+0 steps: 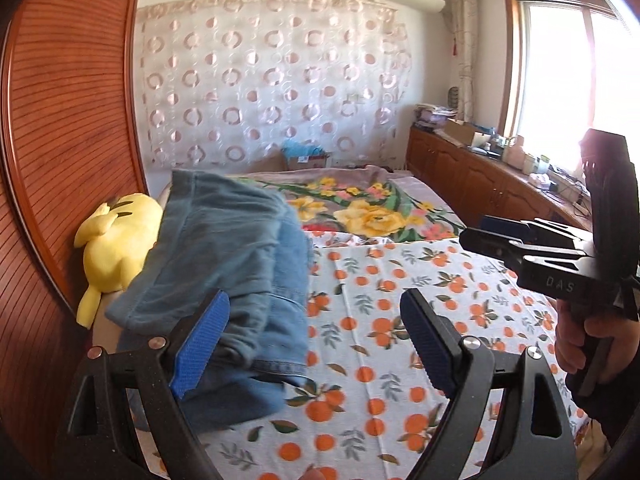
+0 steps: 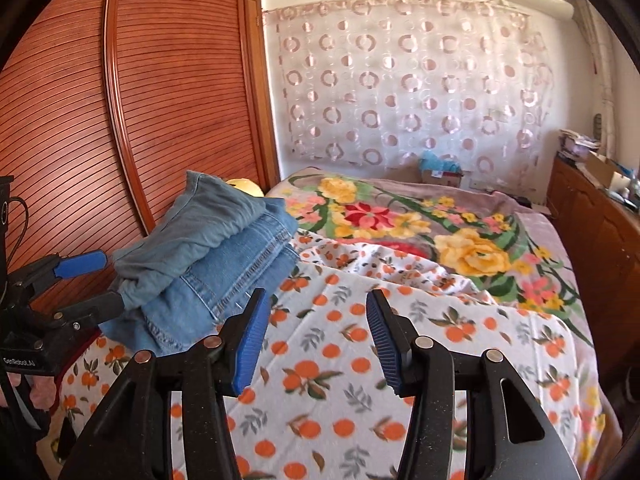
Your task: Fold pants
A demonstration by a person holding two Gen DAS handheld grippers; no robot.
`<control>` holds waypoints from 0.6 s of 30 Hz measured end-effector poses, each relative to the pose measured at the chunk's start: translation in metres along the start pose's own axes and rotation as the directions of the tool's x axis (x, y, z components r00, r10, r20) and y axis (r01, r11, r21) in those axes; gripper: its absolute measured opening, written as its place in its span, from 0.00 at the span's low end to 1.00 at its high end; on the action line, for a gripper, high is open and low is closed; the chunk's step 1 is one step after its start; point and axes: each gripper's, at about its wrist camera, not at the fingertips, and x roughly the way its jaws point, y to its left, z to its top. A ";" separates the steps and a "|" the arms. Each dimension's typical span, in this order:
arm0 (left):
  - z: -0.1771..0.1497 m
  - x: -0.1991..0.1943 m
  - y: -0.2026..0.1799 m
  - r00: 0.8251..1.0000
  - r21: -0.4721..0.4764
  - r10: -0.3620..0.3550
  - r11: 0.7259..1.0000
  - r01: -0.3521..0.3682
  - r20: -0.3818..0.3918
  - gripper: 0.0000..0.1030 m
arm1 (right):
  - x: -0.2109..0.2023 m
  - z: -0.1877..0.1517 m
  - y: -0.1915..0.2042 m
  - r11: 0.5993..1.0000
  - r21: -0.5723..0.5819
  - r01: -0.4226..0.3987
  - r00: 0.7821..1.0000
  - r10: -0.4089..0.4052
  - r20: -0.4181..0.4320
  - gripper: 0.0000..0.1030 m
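Both claws, left (image 1: 314,334) and right (image 2: 316,334), gape empty, seemingly clear of pants (image 2: 208,264).

A slatted wooden wardrobe (image 2: 120,120) fills the left, a bright window (image 1: 568,80) (upper right) lights low wooden cabinets (image 1: 472,176).

Denim pants (image 2: 208,264) matt, stitched; ribbed glossy wood wardrobe (image 2: 120,100).
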 end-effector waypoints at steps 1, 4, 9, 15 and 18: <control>-0.001 -0.003 -0.005 1.000 0.007 0.003 1.000 -0.003 0.003 0.85 | -0.009 -0.005 0.002 1.000 0.004 0.010 1.000 -0.010 0.005 0.54; -0.003 -0.015 -0.022 1.000 0.034 0.011 0.999 -0.011 0.022 0.85 | -0.039 -0.020 0.010 0.999 0.011 0.047 0.999 -0.047 0.027 0.60; -0.010 -0.034 -0.040 0.999 0.035 -0.008 0.999 0.006 0.043 0.85 | -0.079 -0.042 0.026 0.994 0.037 0.102 0.993 -0.104 0.056 0.70; -0.020 -0.056 -0.064 0.998 0.057 0.013 0.998 -0.017 0.065 0.85 | -0.118 -0.068 0.043 0.987 0.067 0.146 0.985 -0.152 0.086 0.73; -0.023 -0.068 -0.072 0.997 0.061 -0.005 0.998 0.000 0.076 0.85 | -0.131 -0.075 0.048 0.984 0.090 0.153 0.982 -0.161 0.098 0.73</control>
